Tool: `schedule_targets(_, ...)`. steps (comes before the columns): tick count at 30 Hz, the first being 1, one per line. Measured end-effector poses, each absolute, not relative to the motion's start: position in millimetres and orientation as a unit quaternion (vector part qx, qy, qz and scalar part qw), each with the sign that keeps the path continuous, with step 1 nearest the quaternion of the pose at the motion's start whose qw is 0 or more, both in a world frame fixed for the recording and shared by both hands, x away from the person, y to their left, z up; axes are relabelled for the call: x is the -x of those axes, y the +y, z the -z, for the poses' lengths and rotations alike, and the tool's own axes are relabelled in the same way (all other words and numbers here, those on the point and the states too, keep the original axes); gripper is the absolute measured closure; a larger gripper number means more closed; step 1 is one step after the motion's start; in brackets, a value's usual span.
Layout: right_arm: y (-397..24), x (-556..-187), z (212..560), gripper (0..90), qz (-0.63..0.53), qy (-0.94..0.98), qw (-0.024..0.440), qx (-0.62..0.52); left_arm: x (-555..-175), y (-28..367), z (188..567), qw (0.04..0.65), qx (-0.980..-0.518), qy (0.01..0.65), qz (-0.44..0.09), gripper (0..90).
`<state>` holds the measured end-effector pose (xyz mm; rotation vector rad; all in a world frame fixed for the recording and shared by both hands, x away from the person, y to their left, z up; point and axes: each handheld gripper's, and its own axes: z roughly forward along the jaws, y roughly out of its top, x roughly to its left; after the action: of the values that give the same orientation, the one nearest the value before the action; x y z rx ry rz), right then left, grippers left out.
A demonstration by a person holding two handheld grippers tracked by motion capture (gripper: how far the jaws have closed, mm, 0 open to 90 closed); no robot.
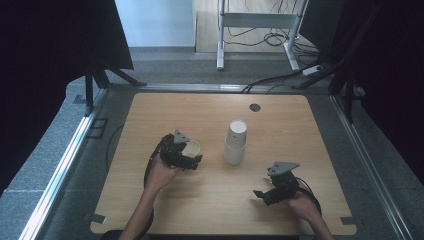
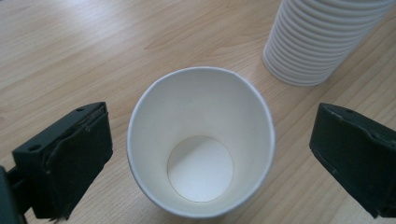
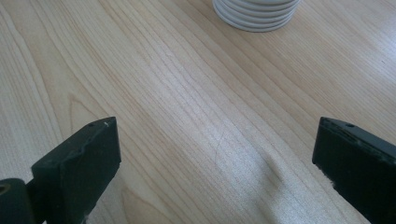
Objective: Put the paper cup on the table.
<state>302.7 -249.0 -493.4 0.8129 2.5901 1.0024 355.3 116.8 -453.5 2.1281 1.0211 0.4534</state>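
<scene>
Cup upright on table, left of stack, btwn my left gripper jaws: apart, no contact, so it stands free. Right gripper also wide, idle nr stack.

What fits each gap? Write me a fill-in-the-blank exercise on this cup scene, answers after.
1. The single paper cup stands upright between the left tongs' jaws, which are ____.
2. The stack of cups stands with its rims facing ____.
3. Between the right tongs' open jaws lies only bare ____ of the table.
4. Inside, the single paper cup is ____.

Missing words: open; down; wood; empty
</scene>
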Motion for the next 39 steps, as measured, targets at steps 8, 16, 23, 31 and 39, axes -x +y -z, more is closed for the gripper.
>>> schedule_targets(8, -251.2, -302.7, 489.9, 1.2, -0.352, 0.883, 0.126, -0.283, -346.2, 115.8, 445.5, 0.36, -0.828, 0.388, -0.183, 0.0)
schedule_targets(16, -254.7, -303.7, 484.8, 0.8, -0.372, 0.872, 0.118, -0.295, -338.0, 116.3, 439.6, 0.359, -0.831, 0.381, -0.191, 0.0)
schedule_targets(23, -256.9, -303.7, 479.7, 0.1, -0.385, 0.865, 0.116, -0.301, -330.6, 116.7, 435.4, 0.36, -0.831, 0.377, -0.195, 0.0)
schedule_targets(31, -260.8, -301.8, 477.9, 0.0, -0.386, 0.863, 0.119, -0.304, -320.4, 119.8, 428.4, 0.371, -0.83, 0.372, -0.187, 0.0)
schedule_targets(39, -264.4, -298.7, 475.7, 0.0, -0.39, 0.861, 0.121, -0.303, -304.6, 125.9, 424.5, 0.379, -0.829, 0.371, -0.178, 0.0)
